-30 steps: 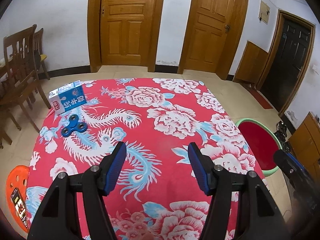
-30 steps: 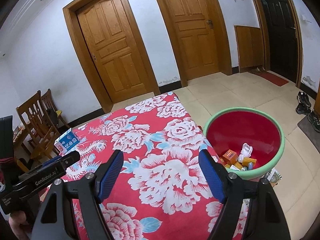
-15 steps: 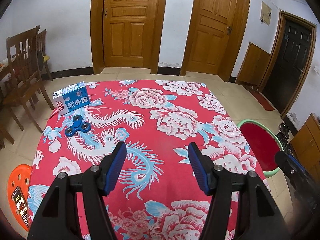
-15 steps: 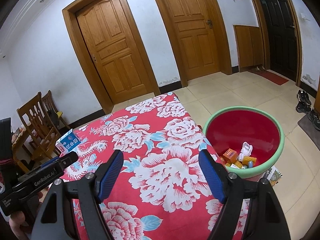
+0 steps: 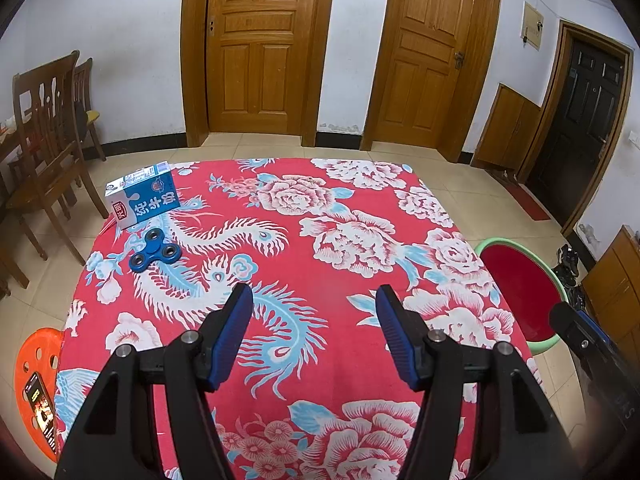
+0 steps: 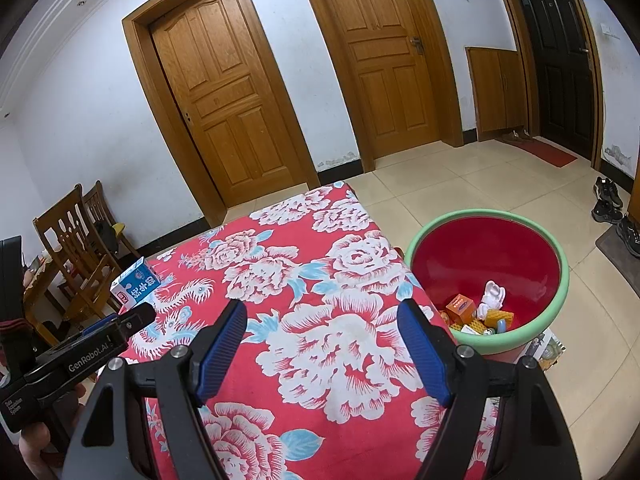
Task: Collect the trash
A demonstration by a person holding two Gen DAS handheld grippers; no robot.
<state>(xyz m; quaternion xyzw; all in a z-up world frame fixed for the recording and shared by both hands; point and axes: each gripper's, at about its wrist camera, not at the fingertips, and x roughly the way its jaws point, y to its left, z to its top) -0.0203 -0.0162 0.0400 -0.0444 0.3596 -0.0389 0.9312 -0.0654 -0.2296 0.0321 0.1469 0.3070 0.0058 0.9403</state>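
Both hand-held grippers, left (image 5: 314,300) and right (image 6: 322,316), hover spread and empty above the floral counter (image 5: 340,240), where a carton (image 5: 142,200) and spinner (image 5: 154,254) lie far from the basin (image 6: 486,280).

Home room; wooden doors (image 5: 260,48), dining chairs (image 5: 44,136), floral-clothed table (image 5: 320,240)

Tablecloth (image 5: 360,272) mid bare; milk carton (image 5: 142,200), spinner (image 5: 154,252) block far-left corner.

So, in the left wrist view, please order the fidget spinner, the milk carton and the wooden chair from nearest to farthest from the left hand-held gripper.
1. Blue fidget spinner, on the cloth, ahead left of the left hand-held gripper.
2. Milk carton, at the table's far left corner.
3. Wooden chair, on the floor beyond the table.
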